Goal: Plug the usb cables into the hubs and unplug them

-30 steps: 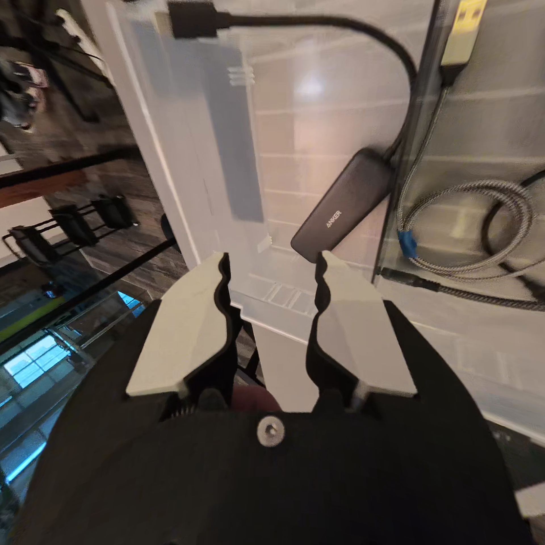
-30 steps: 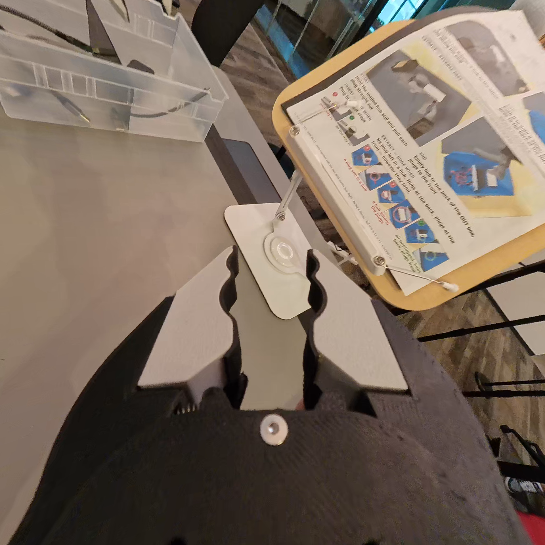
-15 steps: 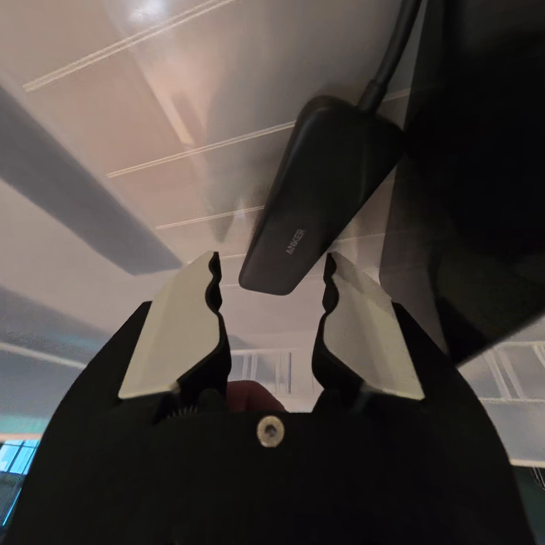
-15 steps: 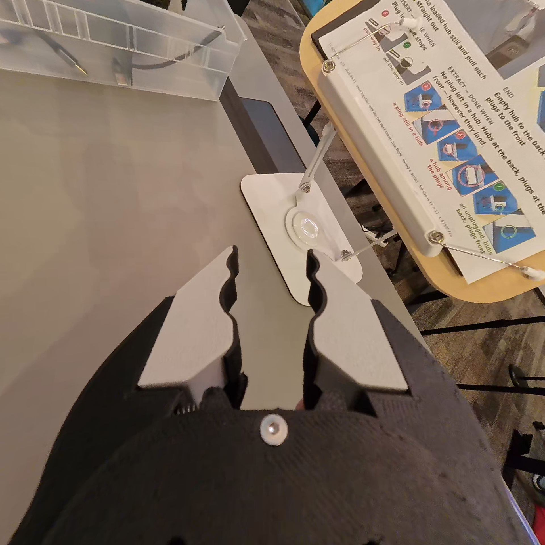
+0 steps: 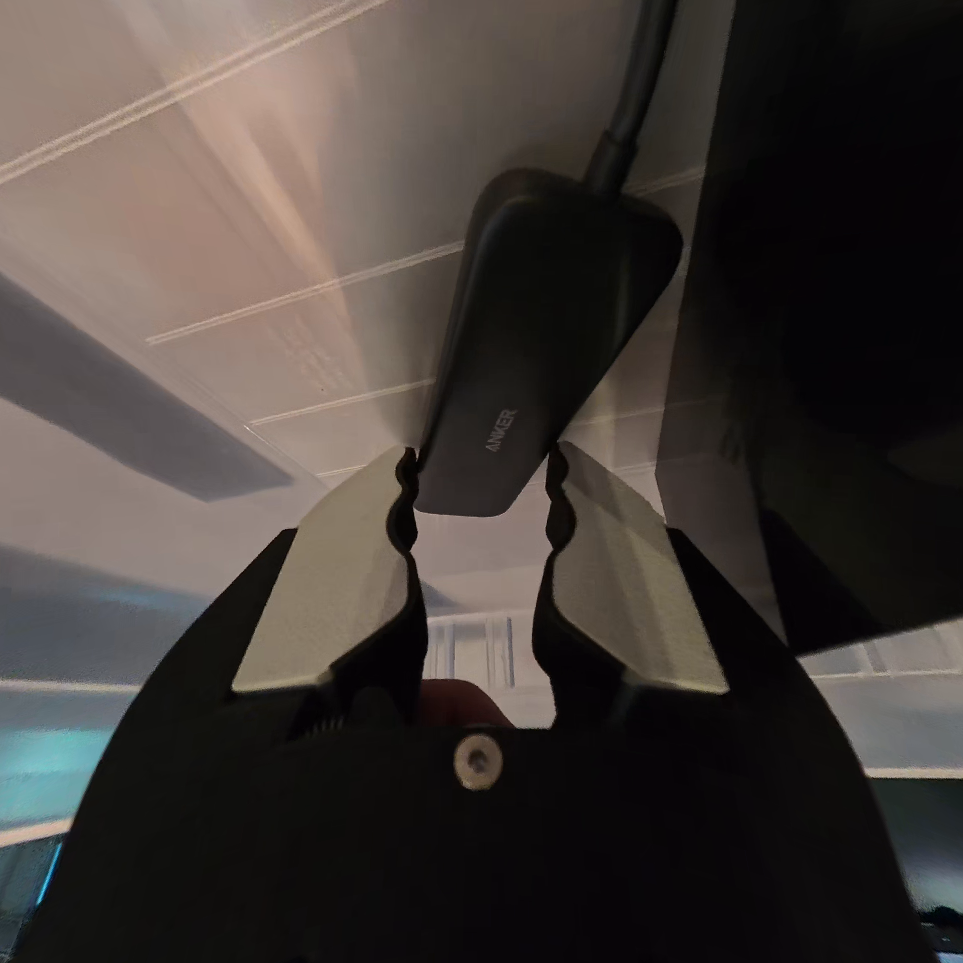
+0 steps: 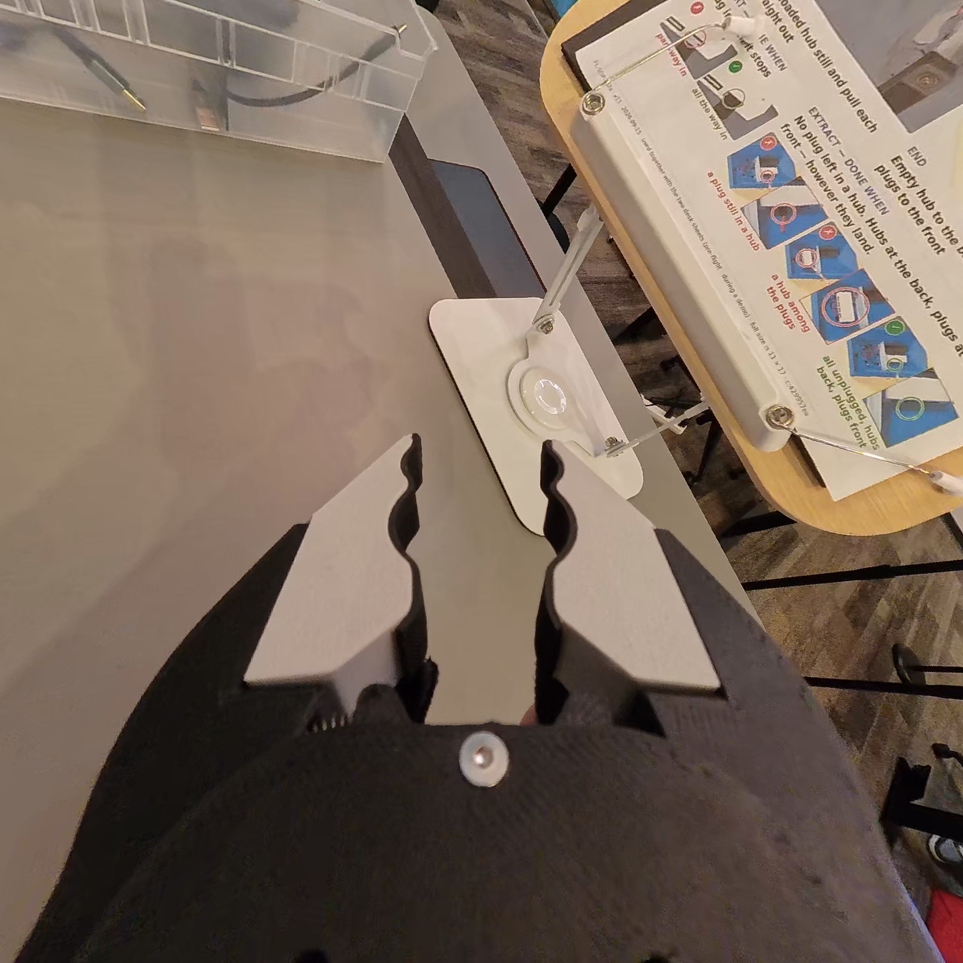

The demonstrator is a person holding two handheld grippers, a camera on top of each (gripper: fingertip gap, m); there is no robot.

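A dark grey USB hub (image 5: 547, 338) lies in a clear plastic bin (image 5: 260, 208), its black cable (image 5: 636, 94) running away at the top. My left gripper (image 5: 482, 458) is closed around the hub's near end, with both fingertips touching its sides. My right gripper (image 6: 479, 448) is open and empty above the grey table (image 6: 208, 312). In the right wrist view the clear bin (image 6: 312, 120) stands at the far end of the table, with a black cable (image 6: 292, 96) and plug ends showing through its wall.
A dark bin divider (image 5: 834, 260) stands just right of the hub. A white stand base (image 6: 484, 365) sits at the table's right edge, just ahead of my right gripper. It carries a tan board with an instruction sheet (image 6: 781, 208) out over the floor. There is about 50 centimeters between the tips of the two grippers.
My left gripper moved down into the bin and closed its fingers onto the hub's near end. My right gripper drifted back slightly along the table and stayed open.
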